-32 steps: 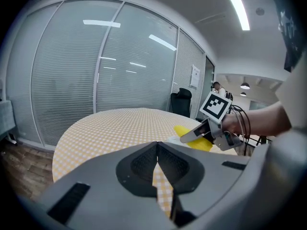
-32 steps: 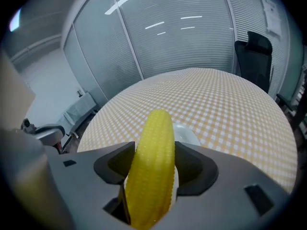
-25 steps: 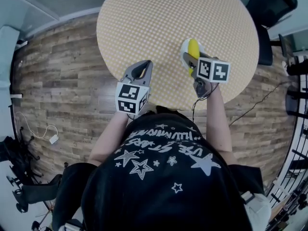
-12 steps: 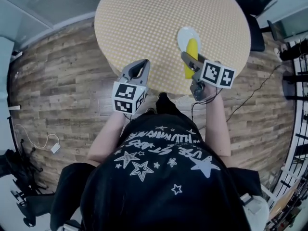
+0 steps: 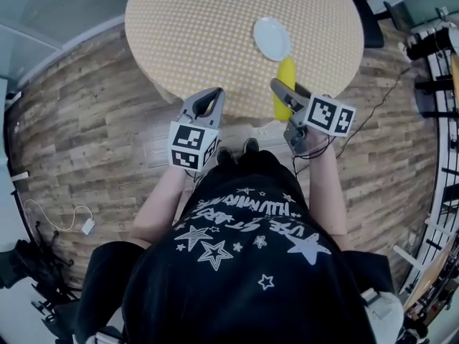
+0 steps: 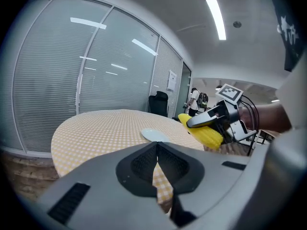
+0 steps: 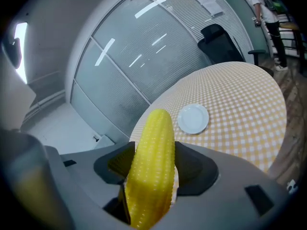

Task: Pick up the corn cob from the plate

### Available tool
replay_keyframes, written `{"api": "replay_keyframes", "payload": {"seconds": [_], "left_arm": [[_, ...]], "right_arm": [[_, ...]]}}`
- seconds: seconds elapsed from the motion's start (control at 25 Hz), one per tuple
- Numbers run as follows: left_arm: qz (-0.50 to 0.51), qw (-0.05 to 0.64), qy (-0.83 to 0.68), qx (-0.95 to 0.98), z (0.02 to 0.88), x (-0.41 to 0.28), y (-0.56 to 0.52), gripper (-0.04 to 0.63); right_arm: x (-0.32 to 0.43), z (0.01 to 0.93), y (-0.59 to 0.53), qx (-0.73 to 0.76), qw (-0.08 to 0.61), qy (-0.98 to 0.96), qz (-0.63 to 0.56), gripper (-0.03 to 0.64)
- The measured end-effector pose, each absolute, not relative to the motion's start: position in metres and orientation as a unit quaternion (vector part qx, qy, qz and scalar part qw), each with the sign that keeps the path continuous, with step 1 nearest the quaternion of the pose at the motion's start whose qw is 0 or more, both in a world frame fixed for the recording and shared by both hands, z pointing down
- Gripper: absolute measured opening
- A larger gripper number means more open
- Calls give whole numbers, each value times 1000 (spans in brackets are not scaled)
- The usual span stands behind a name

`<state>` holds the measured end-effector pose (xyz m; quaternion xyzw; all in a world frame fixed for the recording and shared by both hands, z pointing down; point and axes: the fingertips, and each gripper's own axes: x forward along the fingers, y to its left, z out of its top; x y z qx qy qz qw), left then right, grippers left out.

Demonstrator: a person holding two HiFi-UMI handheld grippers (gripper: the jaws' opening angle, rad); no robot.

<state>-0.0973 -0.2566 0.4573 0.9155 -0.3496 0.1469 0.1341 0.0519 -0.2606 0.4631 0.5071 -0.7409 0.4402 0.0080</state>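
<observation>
Corn (image 7: 152, 143) now off plate (image 5: 272, 38), drawn back past bench (image 5: 215, 34) edge, right gripper (image 5: 282, 89) fingers clenched on it. Left gripper (image 6: 157, 150) fingers closed, empty. Pick-up looks done.

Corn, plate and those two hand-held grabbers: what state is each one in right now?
corn cob: clamped in the right gripper, in the air, clear of the plate
plate: empty, flat on the table
right gripper: shut on the corn cob
left gripper: shut, holding nothing
</observation>
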Motion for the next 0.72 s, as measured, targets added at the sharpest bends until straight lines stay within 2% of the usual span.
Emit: {"api": "replay_keyframes", "payload": {"seconds": [0.12,0.4,0.72], "left_arm": [[148,137,-348,916,459,-94,-252,8],[144,132,-364,910,450,-84,-239,8],[143,137,-372,907,440,-59,-194,8]], "right_arm": [[51,462,-259,499,-3,-744,444,267],[53,454,-250,482,26,-770,416,267],[65,443,-213,471,26,-786,400,267]]}}
